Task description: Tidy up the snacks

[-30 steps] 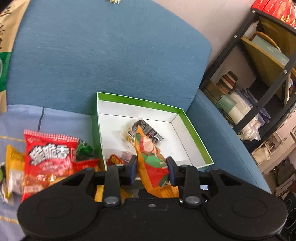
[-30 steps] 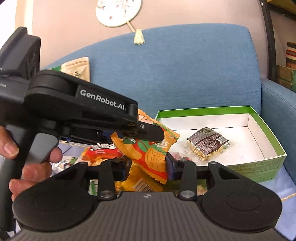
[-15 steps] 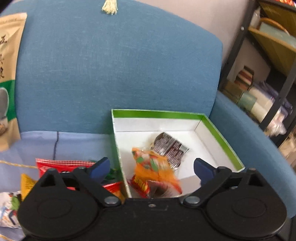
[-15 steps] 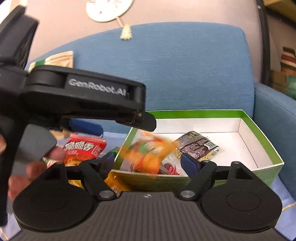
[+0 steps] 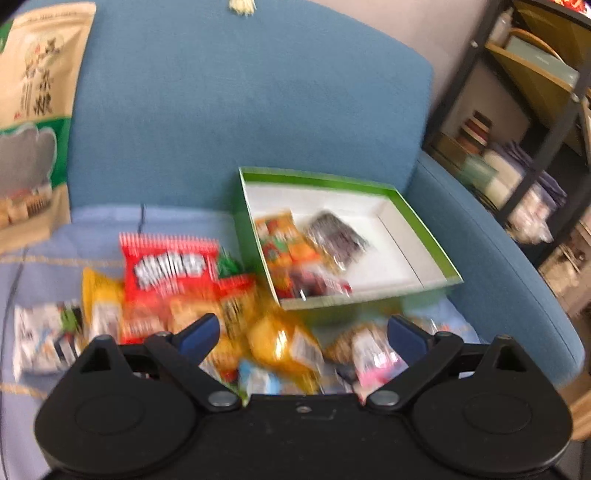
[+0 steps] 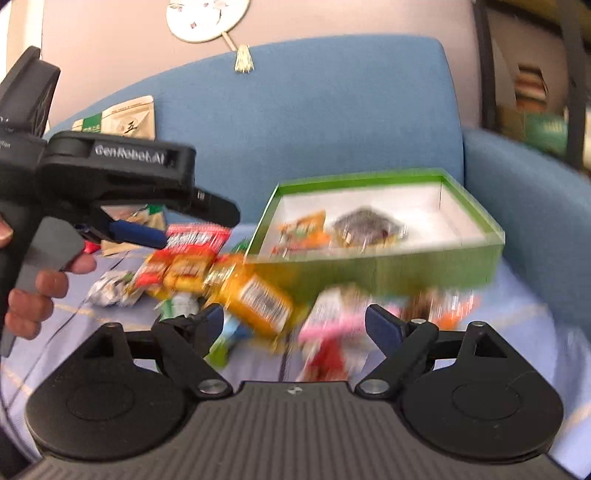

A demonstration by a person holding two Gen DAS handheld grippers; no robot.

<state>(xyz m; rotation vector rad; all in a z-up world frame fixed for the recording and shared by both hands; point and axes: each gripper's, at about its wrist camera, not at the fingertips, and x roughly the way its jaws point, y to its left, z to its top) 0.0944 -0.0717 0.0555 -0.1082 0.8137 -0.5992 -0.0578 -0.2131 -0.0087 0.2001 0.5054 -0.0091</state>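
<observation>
Snacks were seen heaped on the light blue cloth over the seat of a blue armchair, just left of and in front of a green box with a white inside. An orange packet, which a second earlier had been clamped between the left gripper's fingers above the box, was now lying inside it at the left wall, beside a dark packet that had been there already. The left gripper had been opened wide since then, with nothing pressed between its blue pads, and had been drawn back so that more of the loose pile was shown in front of it. The right gripper had likewise been spread fully, from a narrower setting, and nothing was held in it; a yellow packet and a pink one were lying under the gap. Both views were smeared by motion, so small print could not be read.

The box was set towards the right armrest, its front wall touching the pile. A tall beige and green bag was propped against the chair back on the left. A round fan with a tassel was hung on the wall above, and a dark shelf unit with stacked goods was placed to the right. In the right wrist view, the left gripper's body and the person's hand on its handle blocked part of the left side.
</observation>
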